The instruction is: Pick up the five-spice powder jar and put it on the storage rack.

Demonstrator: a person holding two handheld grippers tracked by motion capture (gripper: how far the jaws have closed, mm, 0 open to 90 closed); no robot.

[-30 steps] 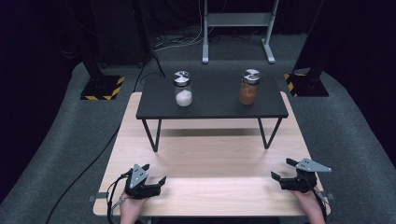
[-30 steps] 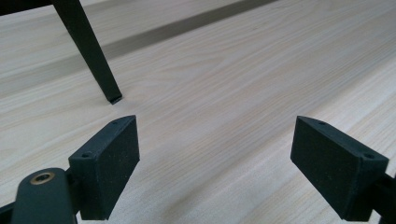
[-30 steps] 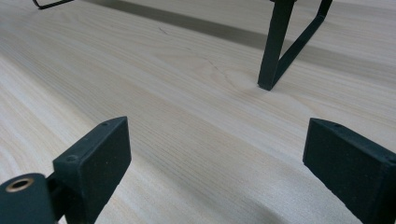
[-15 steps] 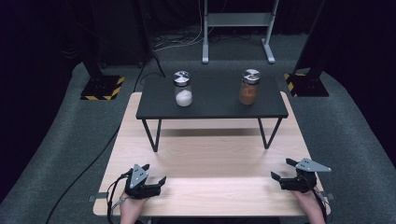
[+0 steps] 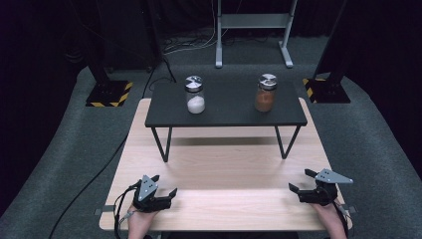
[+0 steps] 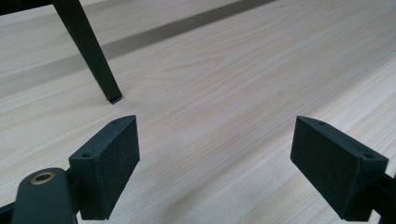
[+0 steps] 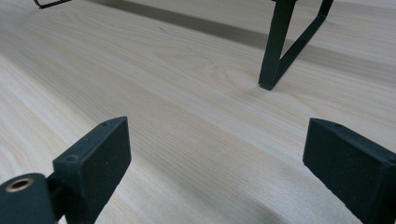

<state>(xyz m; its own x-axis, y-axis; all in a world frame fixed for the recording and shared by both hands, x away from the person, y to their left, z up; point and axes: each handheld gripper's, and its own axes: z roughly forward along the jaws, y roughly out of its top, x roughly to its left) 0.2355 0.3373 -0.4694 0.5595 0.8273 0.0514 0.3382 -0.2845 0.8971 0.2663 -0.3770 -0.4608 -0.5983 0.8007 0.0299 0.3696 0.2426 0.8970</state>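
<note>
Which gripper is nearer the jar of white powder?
Left. The left gripper rests at the table's near edge, just left of the jar of white powder on the black stand; the right gripper sits far off to its right.

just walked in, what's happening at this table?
Nothing is held yet. A person rests the left gripper and right gripper on the near edge of the wooden table, both open with only bare wood between the jaws. On the small black stand farther back sit two capped jars, apart: the white jar towards the left and the orange jar towards the right. Neither is touched.
</note>
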